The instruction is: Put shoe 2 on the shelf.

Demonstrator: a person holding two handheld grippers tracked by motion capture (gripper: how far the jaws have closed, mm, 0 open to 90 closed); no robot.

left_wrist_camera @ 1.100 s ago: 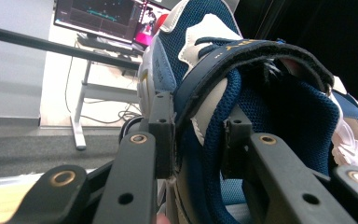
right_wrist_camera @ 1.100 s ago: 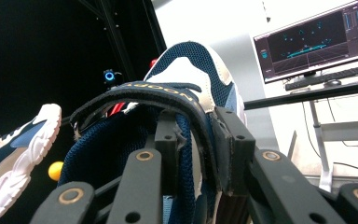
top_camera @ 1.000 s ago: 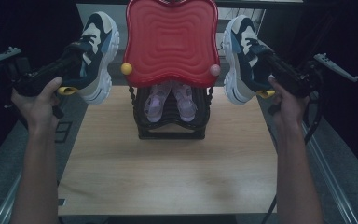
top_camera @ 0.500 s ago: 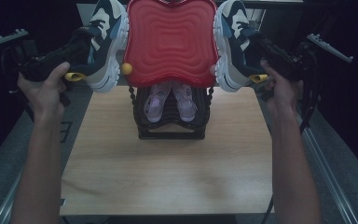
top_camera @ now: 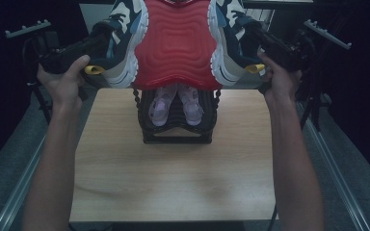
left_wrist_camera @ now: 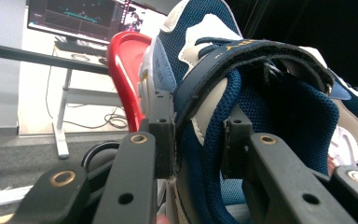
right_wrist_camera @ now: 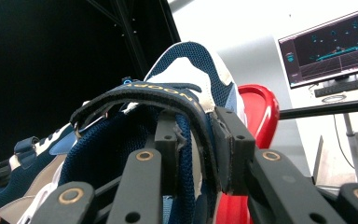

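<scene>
Two navy, white and beige sneakers are held in the air on either side of a red wavy tray (top_camera: 177, 43) that tops a black shoe rack (top_camera: 176, 130). My left gripper (top_camera: 101, 45) is shut on the left sneaker (top_camera: 125, 43); in the left gripper view the jaws of that gripper (left_wrist_camera: 198, 137) pinch the collar wall of the sneaker (left_wrist_camera: 261, 93) beside the tray (left_wrist_camera: 128, 70). My right gripper (top_camera: 253, 36) is shut on the right sneaker (top_camera: 226, 38); its own view shows the gripper (right_wrist_camera: 198, 144) clamping the collar of that sneaker (right_wrist_camera: 182, 79) next to the tray (right_wrist_camera: 256, 112).
A pair of lilac sandals (top_camera: 176, 103) sits on a lower shelf of the rack. The rack stands at the far middle of a wooden table (top_camera: 173, 178). Metal rails (top_camera: 337, 168) run along both table sides. A monitor (right_wrist_camera: 331, 46) stands behind.
Both hands have lifted the sneakers higher and farther away, and brought them inward until they flank the red tray closely.
</scene>
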